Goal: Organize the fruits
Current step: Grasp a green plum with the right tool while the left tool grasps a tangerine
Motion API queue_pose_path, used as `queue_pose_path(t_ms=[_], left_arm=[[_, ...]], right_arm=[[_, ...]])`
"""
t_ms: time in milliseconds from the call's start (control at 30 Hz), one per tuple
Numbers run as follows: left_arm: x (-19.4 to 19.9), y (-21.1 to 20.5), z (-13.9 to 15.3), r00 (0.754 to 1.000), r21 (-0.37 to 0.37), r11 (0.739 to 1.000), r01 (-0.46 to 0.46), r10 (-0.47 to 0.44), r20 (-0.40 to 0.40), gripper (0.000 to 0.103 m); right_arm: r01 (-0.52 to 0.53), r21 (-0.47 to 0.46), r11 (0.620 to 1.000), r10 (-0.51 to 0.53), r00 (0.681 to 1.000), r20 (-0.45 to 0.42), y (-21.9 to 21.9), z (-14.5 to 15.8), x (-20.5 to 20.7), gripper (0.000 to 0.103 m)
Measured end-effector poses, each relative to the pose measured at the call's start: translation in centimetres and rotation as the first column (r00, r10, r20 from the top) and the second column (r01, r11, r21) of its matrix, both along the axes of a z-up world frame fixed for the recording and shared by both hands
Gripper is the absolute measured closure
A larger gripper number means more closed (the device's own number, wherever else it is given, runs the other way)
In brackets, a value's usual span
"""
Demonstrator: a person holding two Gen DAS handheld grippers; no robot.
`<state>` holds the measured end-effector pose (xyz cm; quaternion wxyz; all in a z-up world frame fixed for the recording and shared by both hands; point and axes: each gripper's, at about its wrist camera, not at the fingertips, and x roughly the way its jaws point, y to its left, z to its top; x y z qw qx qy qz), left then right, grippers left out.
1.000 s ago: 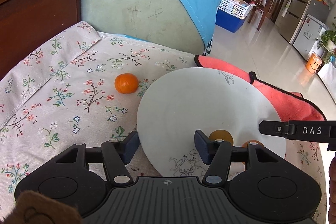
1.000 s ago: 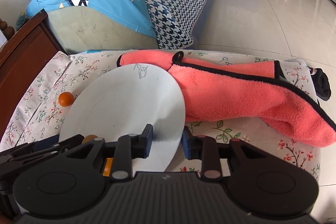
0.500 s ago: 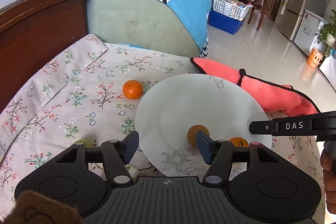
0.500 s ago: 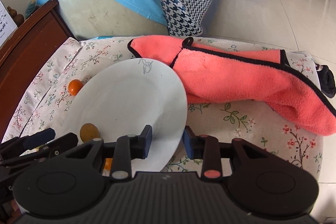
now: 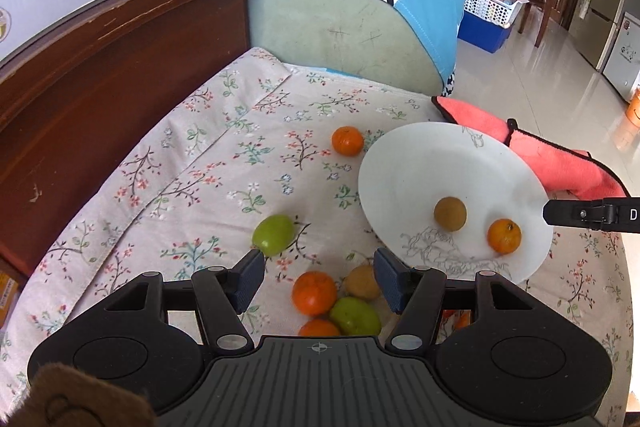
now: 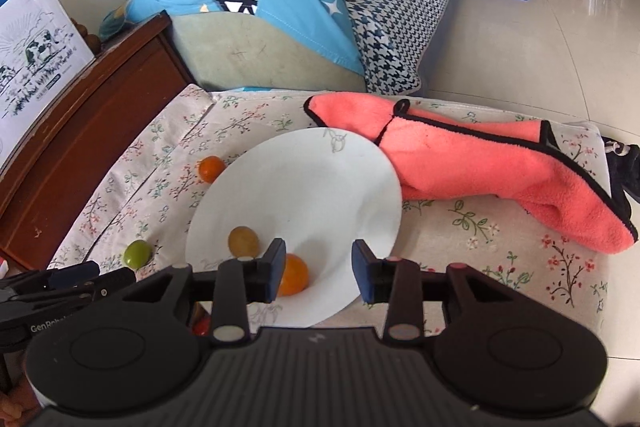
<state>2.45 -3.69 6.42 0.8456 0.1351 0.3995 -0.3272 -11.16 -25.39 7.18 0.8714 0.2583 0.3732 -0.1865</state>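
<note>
Plate (image 6: 304, 187) lies on the floral cloth (image 5: 224, 163), its far edge beside the pink towel (image 6: 480, 167). It carries two fruits: a brown one (image 5: 450, 213) and an orange (image 5: 504, 235). We read it as the collecting dish, with most of the fruit not yet on it.

Left gripper (image 5: 320, 275): released, nothing between the jaws. It hangs over a loose cluster (image 5: 336, 303) of oranges, a green fruit and a brown one on the cloth, likely the next pick.

Right gripper (image 6: 319, 273): jaws opening, pads clear of everything, plate rim below the gap.

Left view alone shows the cluster. Both views show a lone green fruit (image 5: 274, 234) and a far orange (image 5: 347, 141). Right view alone shows the towel's full length.
</note>
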Motion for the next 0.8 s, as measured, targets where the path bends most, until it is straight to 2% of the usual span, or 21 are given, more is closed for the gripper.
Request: queue_pose_path(t_ms=[267, 500, 800], left_arm=[[-1.4, 2.6, -0.1, 1.0, 0.015, 1.0, 0.011, -0.011, 0.01, 0.044], [-2.2, 3.4, -1.1, 0.998, 0.025, 0.998, 0.054, -0.053, -0.019, 0.045], [-2.5, 3.2, -1.9, 0.995, 0.01, 0.995, 0.102, -0.101, -0.02, 0.045]], right_arm=[[-0.071, 0.028, 0.997, 0.071, 0.997, -0.023, 2.8, -0.5, -1.6, 0.065], [-0.047, 0.113, 0.993, 0.051, 0.998, -0.035, 3.9, -2.0, -3.0, 0.065], [0.017, 0.197, 0.98, -0.011, 0.999, -0.032, 3.4, -3.2, -1.9, 0.065]])
